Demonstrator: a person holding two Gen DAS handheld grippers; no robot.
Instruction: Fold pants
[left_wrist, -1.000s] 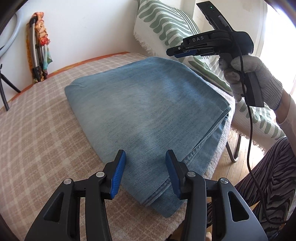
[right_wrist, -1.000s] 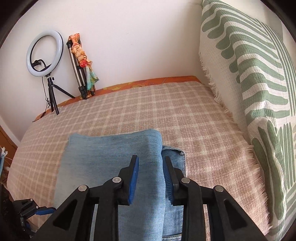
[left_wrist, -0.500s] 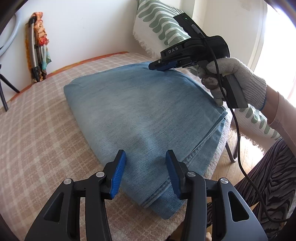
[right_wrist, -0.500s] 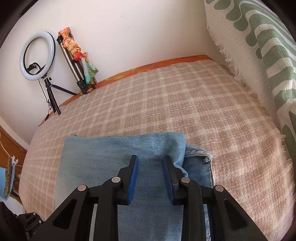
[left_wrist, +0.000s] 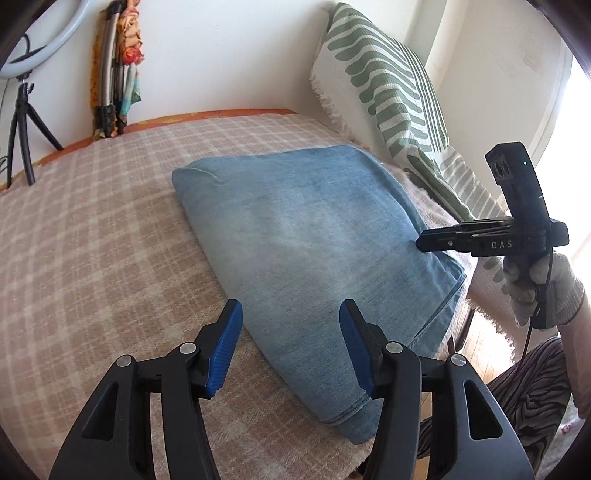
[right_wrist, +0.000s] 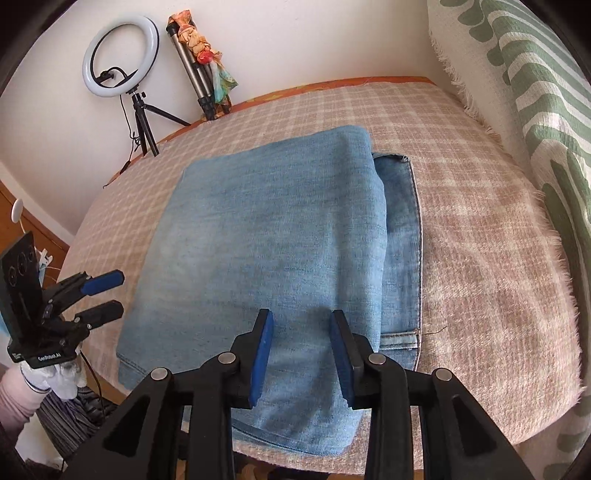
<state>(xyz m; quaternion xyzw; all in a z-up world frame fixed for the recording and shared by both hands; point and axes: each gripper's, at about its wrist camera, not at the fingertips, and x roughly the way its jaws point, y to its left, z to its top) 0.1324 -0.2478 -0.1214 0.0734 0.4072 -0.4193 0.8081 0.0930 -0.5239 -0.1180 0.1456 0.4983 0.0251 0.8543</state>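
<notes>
The light blue denim pants (left_wrist: 314, 236) lie folded into a thick rectangle on the checked beige blanket (left_wrist: 92, 240); they also show in the right wrist view (right_wrist: 266, 236), with a lower layer sticking out at the right. My left gripper (left_wrist: 291, 347) is open and empty just above the near fold edge. My right gripper (right_wrist: 299, 347) is open and empty above the near edge of the pants; it also shows in the left wrist view (left_wrist: 424, 243) at the pants' right side. The left gripper also shows in the right wrist view (right_wrist: 107, 295), beside the pants.
A green-and-white patterned pillow (left_wrist: 388, 96) leans at the right of the bed. A ring light on a tripod (right_wrist: 122, 55) and a folded tripod with a colourful cloth (right_wrist: 203, 55) stand by the white wall. The bed's front edge is near both grippers.
The right gripper pulled back from over the far part of the pants to their near right edge and opened wider. The left gripper drew back a little and stayed open.
</notes>
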